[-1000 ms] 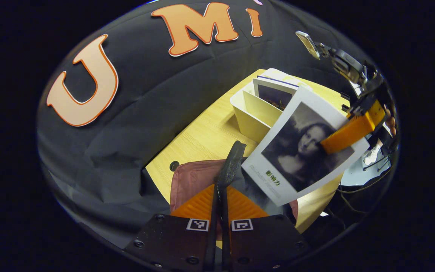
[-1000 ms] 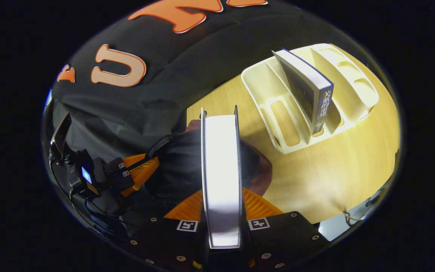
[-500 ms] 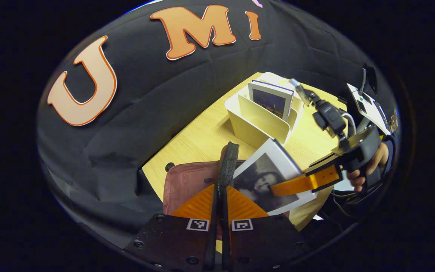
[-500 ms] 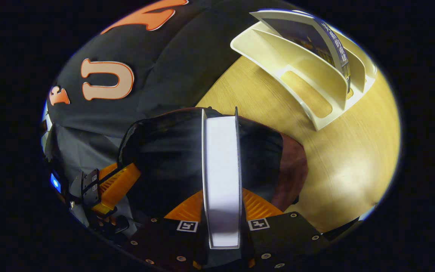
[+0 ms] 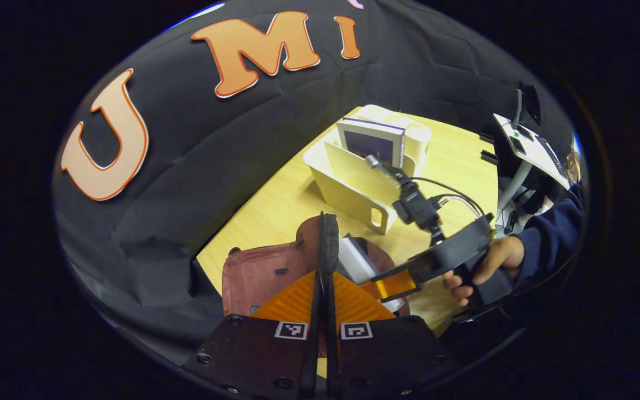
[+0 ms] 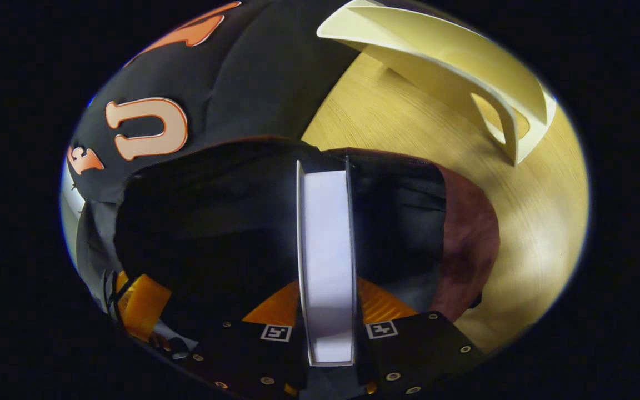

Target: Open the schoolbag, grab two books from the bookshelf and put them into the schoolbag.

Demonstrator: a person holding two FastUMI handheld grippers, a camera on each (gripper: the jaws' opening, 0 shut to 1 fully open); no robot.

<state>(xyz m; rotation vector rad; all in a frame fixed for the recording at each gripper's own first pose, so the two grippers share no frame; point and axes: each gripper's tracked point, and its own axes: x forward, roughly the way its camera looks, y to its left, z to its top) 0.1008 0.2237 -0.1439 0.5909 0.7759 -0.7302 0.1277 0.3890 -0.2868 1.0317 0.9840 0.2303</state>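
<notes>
My left tool [image 5: 323, 261] is pinched tight on the schoolbag [image 5: 253, 275] rim, holding its mouth up on the surface [image 5: 281, 205]; my right tool [image 6: 325, 244] clamps a book [image 6: 325, 250] lowered into the opening; the bookshelf [image 5: 353, 183] behind holds a second book [image 5: 370, 141]

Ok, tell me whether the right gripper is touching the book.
Touching. The right gripper view shows the right gripper clamping the book between both fingers.
</notes>
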